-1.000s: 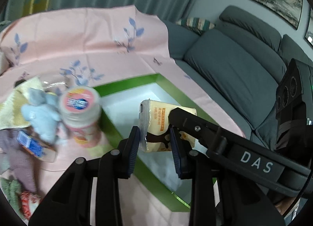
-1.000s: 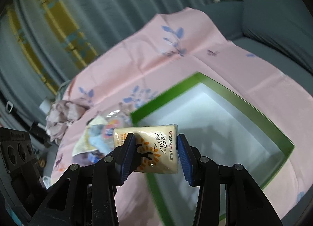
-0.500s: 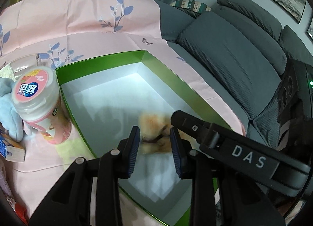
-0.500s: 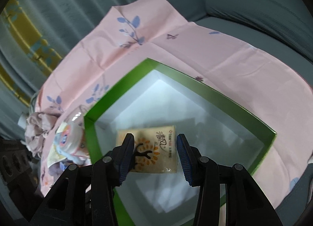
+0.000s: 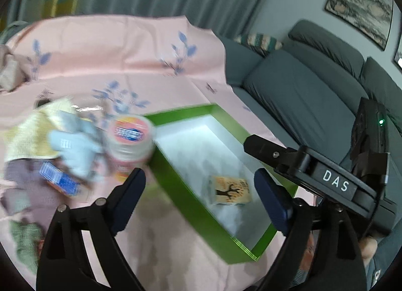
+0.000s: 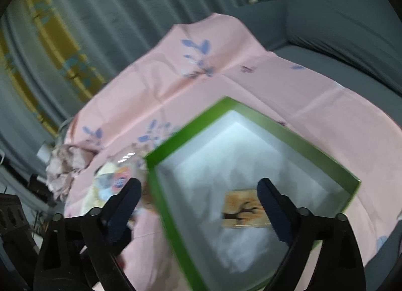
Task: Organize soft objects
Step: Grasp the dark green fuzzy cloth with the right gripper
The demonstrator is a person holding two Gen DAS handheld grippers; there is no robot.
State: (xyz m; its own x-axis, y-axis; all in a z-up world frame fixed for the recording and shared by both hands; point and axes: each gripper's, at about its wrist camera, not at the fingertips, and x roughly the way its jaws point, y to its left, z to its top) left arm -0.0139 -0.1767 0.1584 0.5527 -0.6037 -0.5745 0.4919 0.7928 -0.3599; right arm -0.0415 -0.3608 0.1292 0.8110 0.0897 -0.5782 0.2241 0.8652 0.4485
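Both grippers hang wide over the green box, with the tissue pack lying loose inside it.

The left gripper (image 5: 201, 198) tilts down over the box's near edge, its fingers (image 5: 129, 195) opening and gripping nothing; the right gripper (image 6: 198, 205) tilts down likewise, fingers (image 6: 272, 206) opening and empty. The tissue pack (image 5: 231, 190), yellow with a dark tree print, lies flat on the white floor of the green box (image 5: 176, 180), clear of every pad. Left of the box stand a pink-lidded jar (image 5: 129, 140), a pale blue plush toy (image 5: 75, 147), a yellow towel (image 5: 32, 137) and a small blue packet (image 5: 59, 180), all blurred. All of it sits on a pink leaf-printed cloth (image 5: 105, 64), beside a grey sofa (image 5: 301, 89), with grey curtains (image 6: 113, 22) and a framed picture (image 5: 361, 1) behind.
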